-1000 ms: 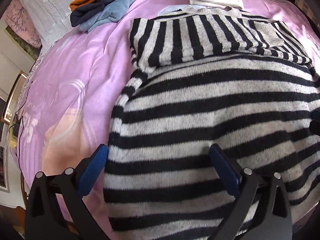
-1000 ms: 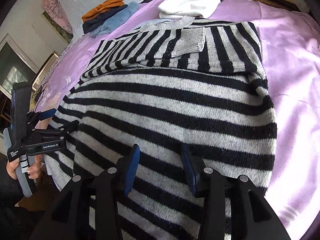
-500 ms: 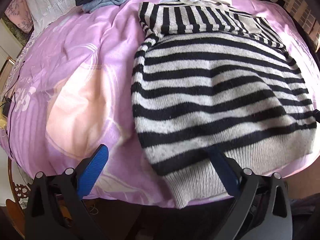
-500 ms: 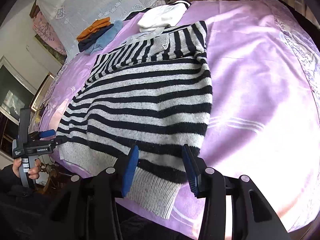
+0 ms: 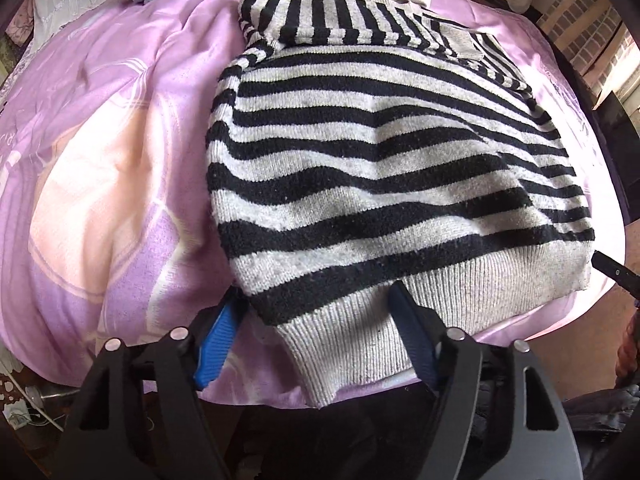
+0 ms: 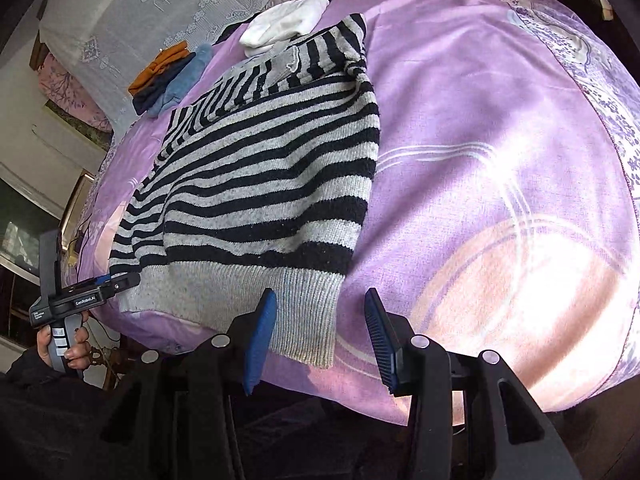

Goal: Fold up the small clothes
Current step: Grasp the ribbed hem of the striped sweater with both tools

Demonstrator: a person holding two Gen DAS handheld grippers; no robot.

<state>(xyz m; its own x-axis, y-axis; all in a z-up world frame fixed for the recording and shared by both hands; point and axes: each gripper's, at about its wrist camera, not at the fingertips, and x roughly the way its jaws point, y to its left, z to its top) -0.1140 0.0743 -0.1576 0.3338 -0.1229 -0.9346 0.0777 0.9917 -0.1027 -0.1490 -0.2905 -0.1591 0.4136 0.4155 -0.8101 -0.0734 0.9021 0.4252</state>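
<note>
The left gripper [image 5: 316, 332] has its blue pads spread wide, straddling the near left corner of the striped sweater [image 5: 384, 168] at its grey ribbed hem [image 5: 460, 288]; the left pad looks tucked just under the cloth edge, though no pinch is made. The right gripper [image 6: 318, 336] is likewise spread, its pads to either side of the near right corner of the hem [image 6: 308, 312], holding nothing. A second ago both cameras sat low over the striped body and the hem was out of sight; half a second ago they had drawn back toward the near edge of the bed, and now each is lined up on a hem corner. That suggests the next step is to close on both corners and carry the hem to the far end, where the sleeves are already folded across the chest. The sweater lies flat on the pink bedspread [image 5: 112, 160], hem hanging slightly over the near edge. Beyond it sit a white garment [image 6: 284, 24] and a stack of folded clothes [image 6: 172, 76], at the far left
</note>
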